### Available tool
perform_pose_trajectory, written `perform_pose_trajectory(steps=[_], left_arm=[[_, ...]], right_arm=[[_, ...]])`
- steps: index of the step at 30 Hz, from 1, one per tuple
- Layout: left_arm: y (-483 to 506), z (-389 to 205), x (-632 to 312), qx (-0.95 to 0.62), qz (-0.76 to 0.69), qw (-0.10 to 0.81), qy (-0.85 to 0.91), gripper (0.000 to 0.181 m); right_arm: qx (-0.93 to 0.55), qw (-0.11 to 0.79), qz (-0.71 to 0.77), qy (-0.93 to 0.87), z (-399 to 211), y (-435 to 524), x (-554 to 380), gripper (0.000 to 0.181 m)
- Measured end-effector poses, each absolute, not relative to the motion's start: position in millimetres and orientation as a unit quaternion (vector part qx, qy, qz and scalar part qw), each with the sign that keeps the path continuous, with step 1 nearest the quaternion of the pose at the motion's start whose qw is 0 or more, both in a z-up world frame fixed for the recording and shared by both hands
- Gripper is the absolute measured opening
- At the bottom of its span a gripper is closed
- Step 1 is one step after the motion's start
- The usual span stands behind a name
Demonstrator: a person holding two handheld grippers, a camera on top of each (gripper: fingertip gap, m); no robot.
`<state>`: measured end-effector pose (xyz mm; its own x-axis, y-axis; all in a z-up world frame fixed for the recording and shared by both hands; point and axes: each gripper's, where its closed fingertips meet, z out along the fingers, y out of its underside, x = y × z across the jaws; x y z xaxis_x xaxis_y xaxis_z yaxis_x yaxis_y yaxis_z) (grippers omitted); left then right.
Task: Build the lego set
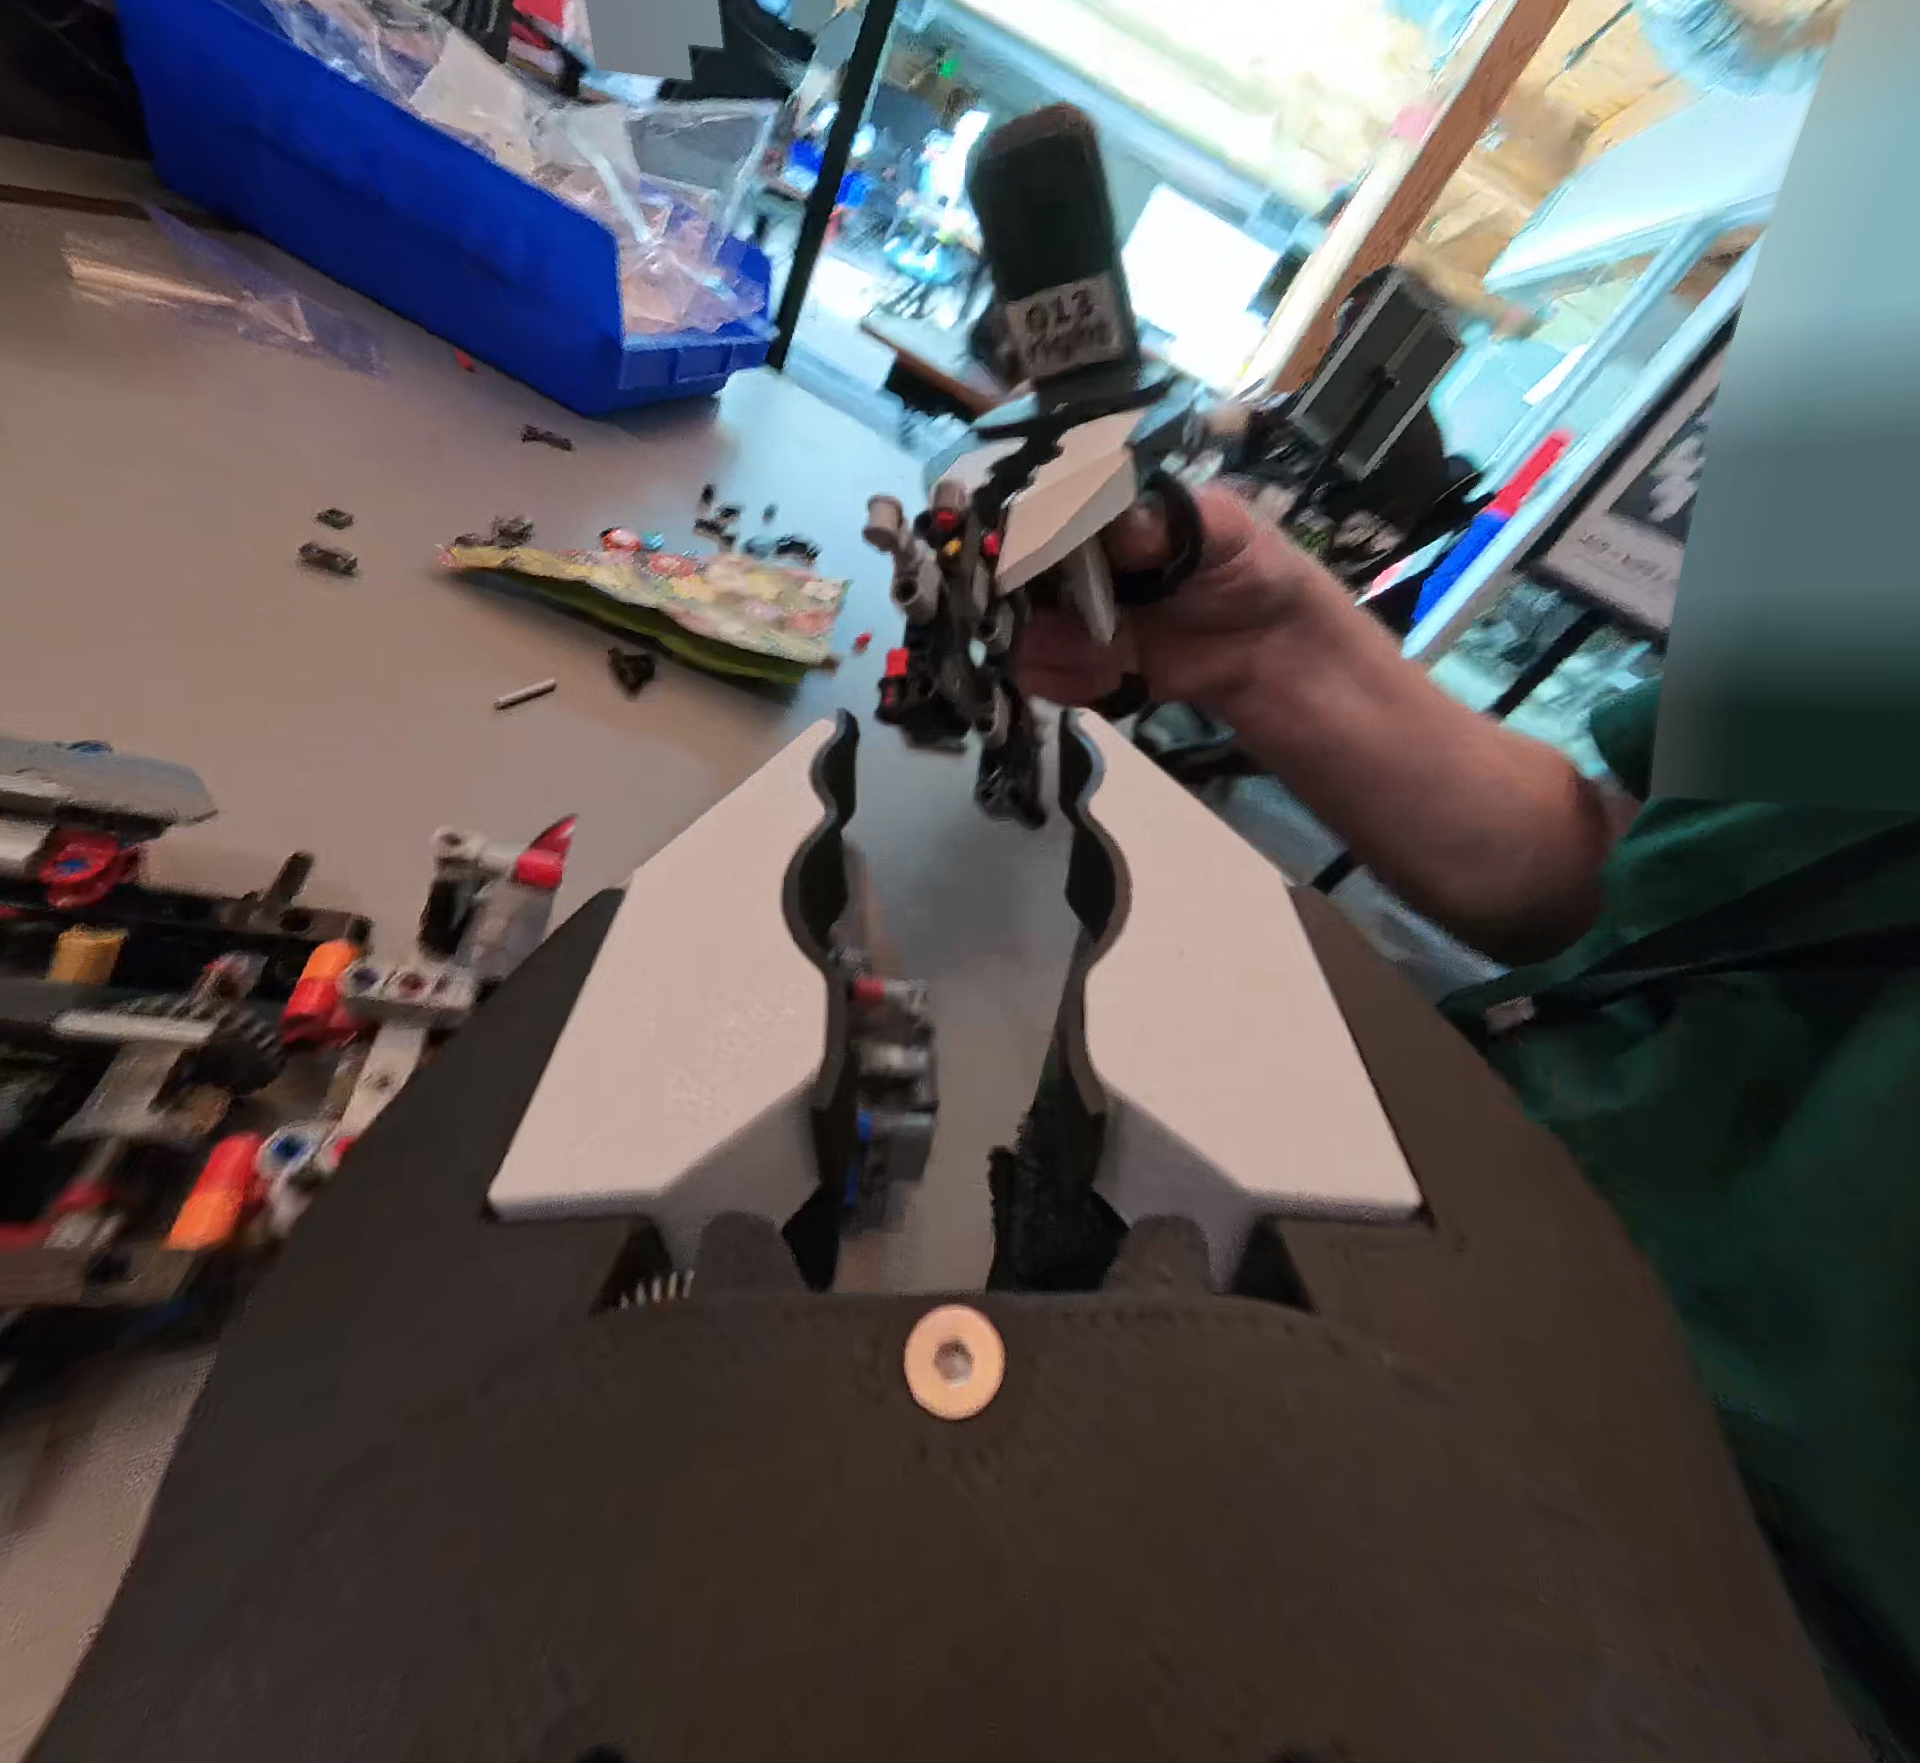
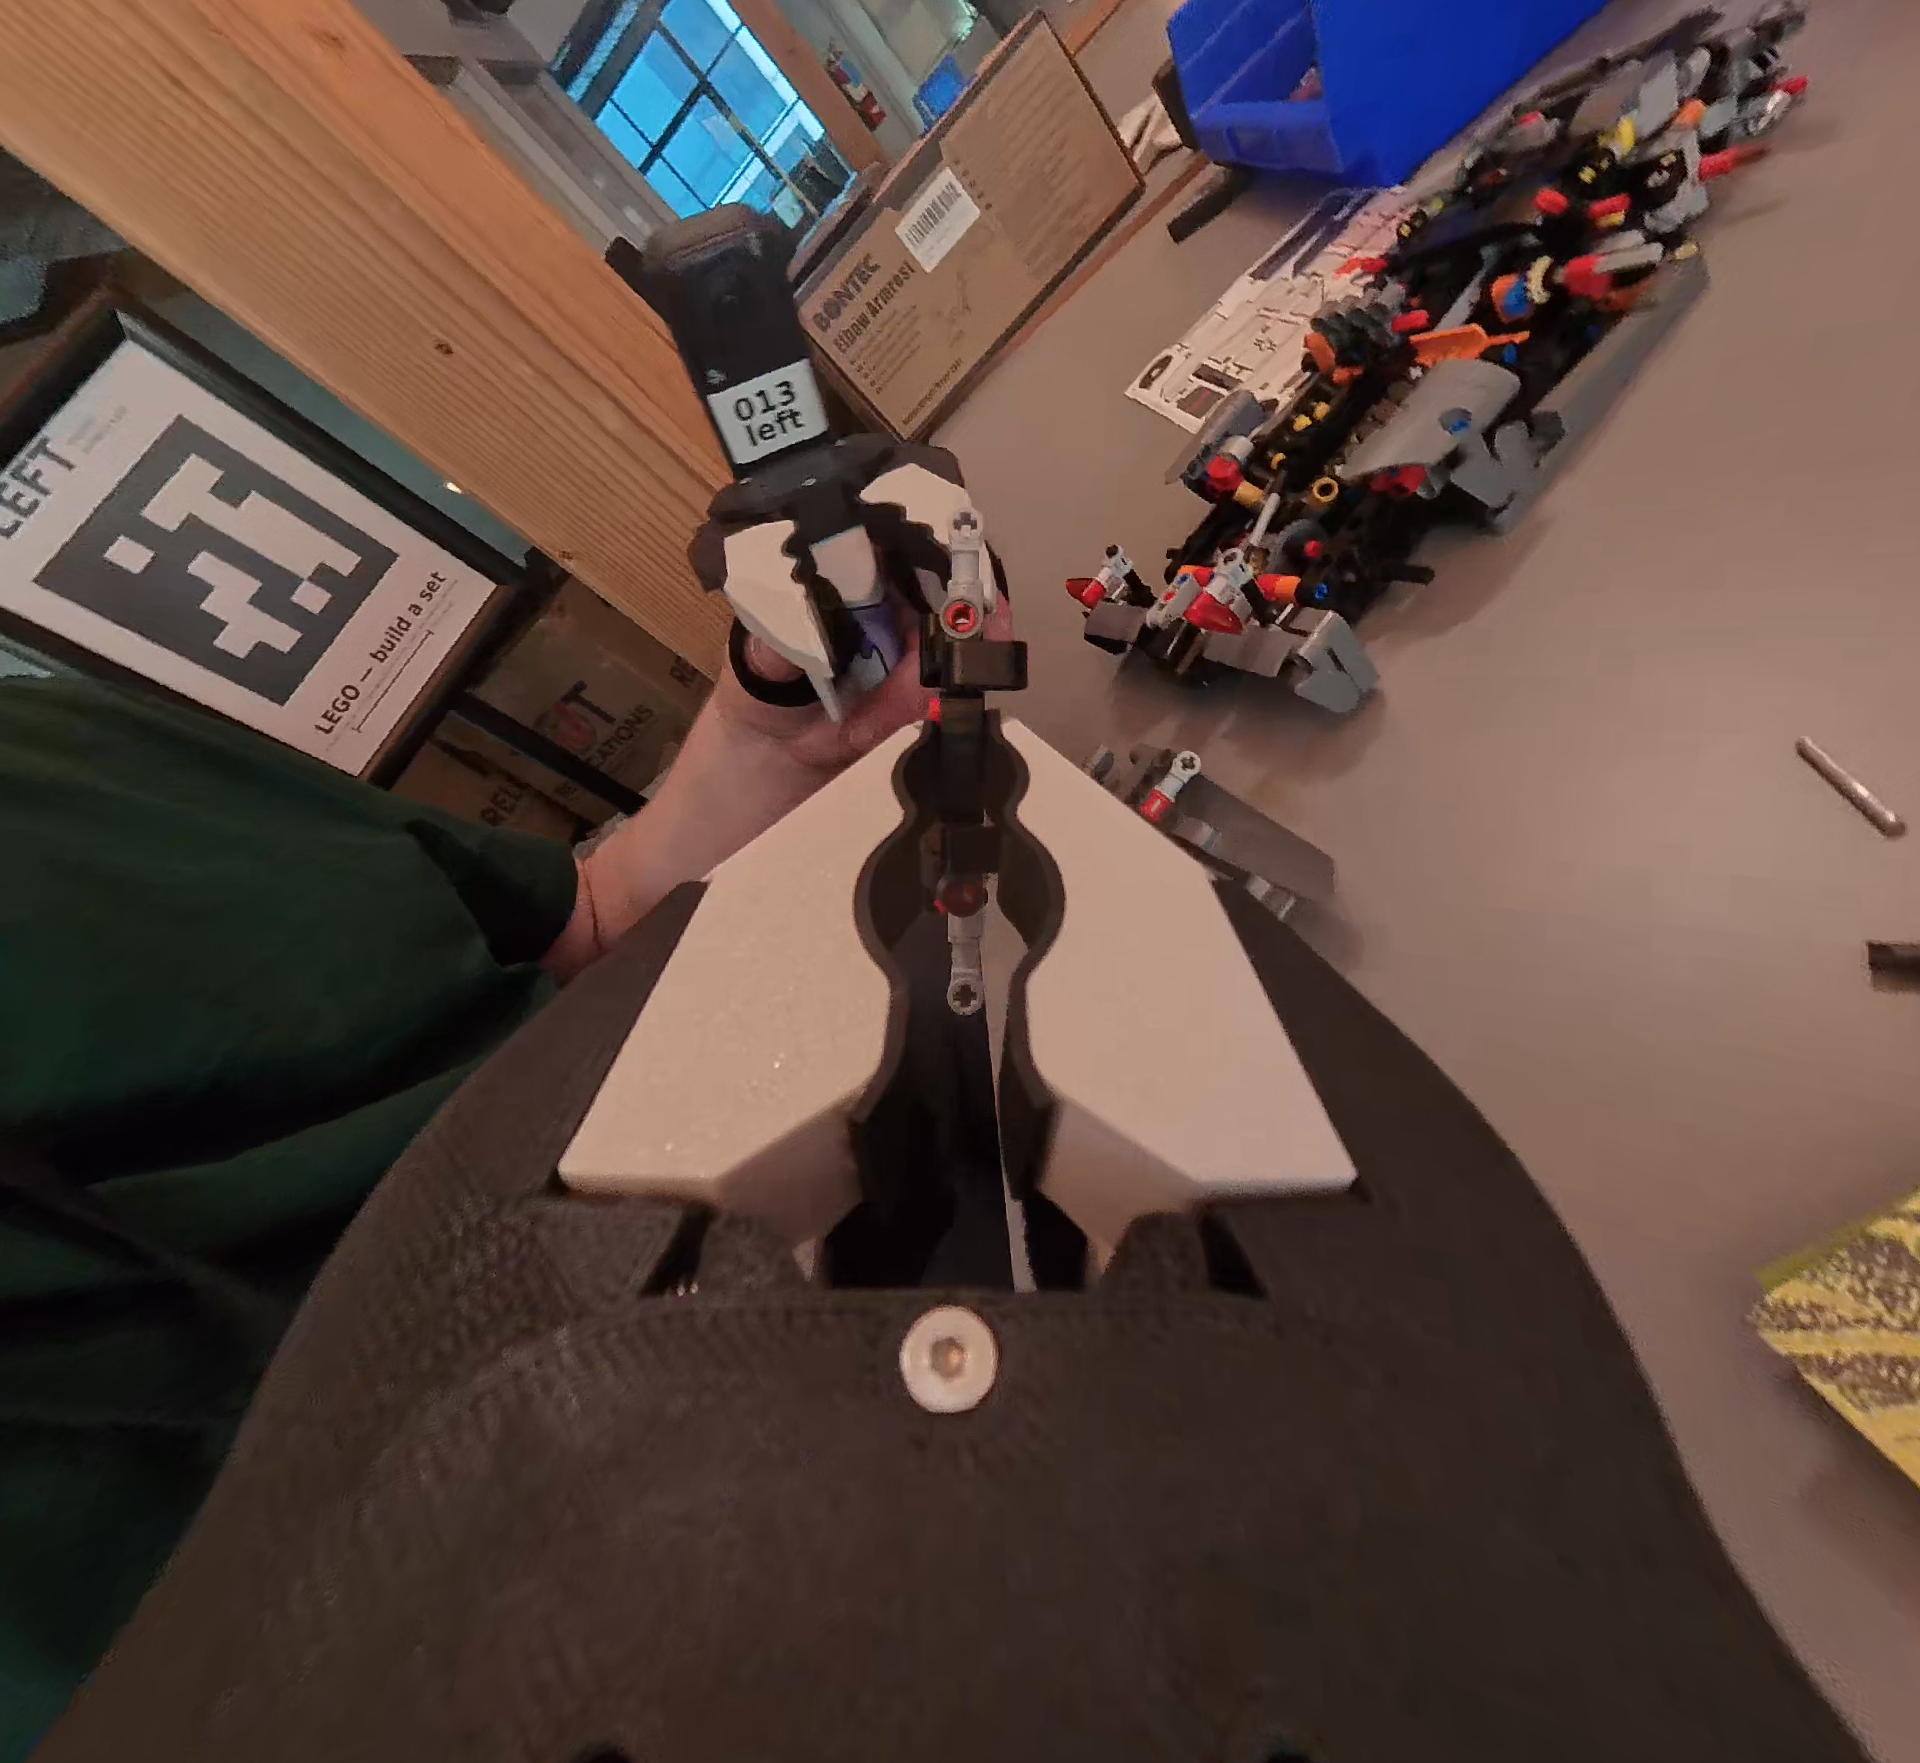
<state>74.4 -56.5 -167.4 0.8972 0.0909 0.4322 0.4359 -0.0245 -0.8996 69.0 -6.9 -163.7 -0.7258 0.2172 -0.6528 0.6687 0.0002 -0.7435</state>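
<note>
My right gripper (image 2: 966,726) is shut on a black-and-grey lego sub-assembly (image 2: 961,664) with red pins, which sticks out past its fingertips. In the left wrist view the right gripper (image 1: 1003,560) holds the sub-assembly (image 1: 951,653) upright above the table. My left gripper (image 1: 961,726) points at it from just short of it, jaws apart. It also shows in the right wrist view (image 2: 873,643). A small grey piece (image 1: 888,1069) shows blurred in the left gripper's gap, beside one finger. I cannot tell whether it is held or lies on the table below.
A large part-built lego model (image 2: 1455,363) lies on the grey table (image 1: 260,466) and also shows in the left wrist view (image 1: 156,1017). A blue bin (image 1: 416,186) with plastic bags stands behind. A colourful booklet (image 1: 665,591), loose pieces, a grey axle (image 2: 1849,783) and a cardboard box (image 2: 966,238) lie around. Across from one pair of fingers to the other is roughly 6 centimetres. The left tips stand about 10 centimetres off the small grey piece (image 1: 888,1069).
</note>
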Motion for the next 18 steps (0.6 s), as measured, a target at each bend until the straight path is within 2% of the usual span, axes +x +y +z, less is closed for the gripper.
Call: perform_pose_trajectory(steps=[7,10,14,18], left_arm=[[-92,-245,75,-0.841,0.047,0.505,-0.189,0.053],[-93,-273,75,-0.873,0.056,0.445,-0.191,0.061],[-84,-271,83,-0.872,0.039,0.451,-0.185,0.042],[-74,-272,89,-0.871,0.041,0.451,-0.191,0.042]], right_arm=[[0.380,0.173,-0.566,0.711,-193,0,66,0.005],[0.402,0.138,-0.522,0.739,-207,2,60,0.005],[0.420,0.135,-0.504,0.742,-215,1,55,0.005],[0.431,0.137,-0.489,0.746,-222,0,51,0.005]])
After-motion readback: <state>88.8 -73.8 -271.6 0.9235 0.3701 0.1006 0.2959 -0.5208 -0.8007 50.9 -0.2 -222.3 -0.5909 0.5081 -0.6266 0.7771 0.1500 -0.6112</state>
